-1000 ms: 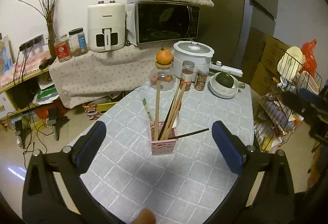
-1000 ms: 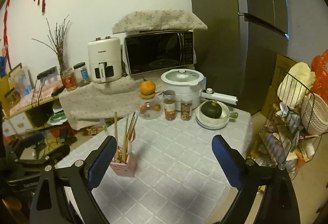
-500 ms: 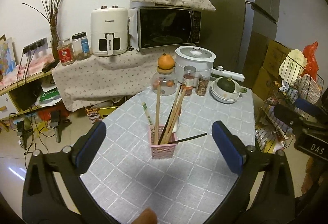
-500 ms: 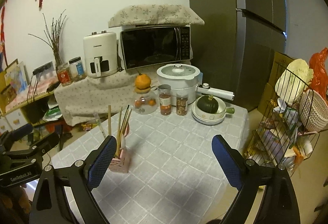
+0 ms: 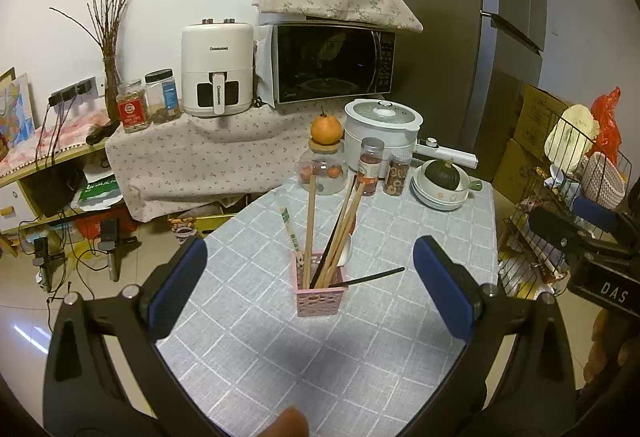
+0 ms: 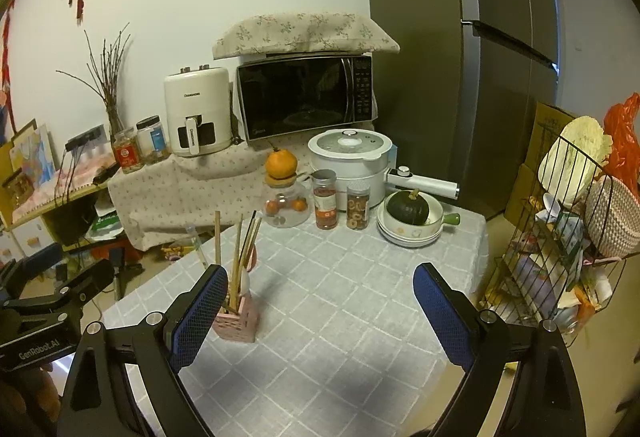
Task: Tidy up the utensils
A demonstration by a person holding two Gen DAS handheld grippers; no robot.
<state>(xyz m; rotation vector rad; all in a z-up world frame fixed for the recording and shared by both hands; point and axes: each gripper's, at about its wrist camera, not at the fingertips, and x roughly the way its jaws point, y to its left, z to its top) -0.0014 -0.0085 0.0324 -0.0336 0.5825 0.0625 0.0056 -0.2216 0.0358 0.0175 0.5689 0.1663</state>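
Observation:
A pink perforated utensil holder (image 5: 319, 295) stands on the grey checked tablecloth (image 5: 360, 349), filled with wooden chopsticks (image 5: 309, 233), a white spoon and a black chopstick (image 5: 372, 276) that leans out to the right. My left gripper (image 5: 310, 291) hangs open above the near table edge, the holder centred between its blue pads. In the right wrist view the holder (image 6: 237, 319) sits just behind the left pad of my right gripper (image 6: 318, 315), which is open and holds nothing. Each gripper shows at the edge of the other's view.
At the table's far end stand a glass jar topped with an orange (image 6: 282, 193), two spice jars (image 6: 326, 205), a white cooker (image 6: 350, 161) and stacked bowls with a green squash (image 6: 408, 219). A wire rack (image 6: 560, 237) crowds the right side. A microwave (image 6: 306, 101) and air fryer (image 6: 196, 117) sit behind.
Both grippers have drawn back and risen a little from the table, so the holder looks lower and farther. Both stay open and empty.

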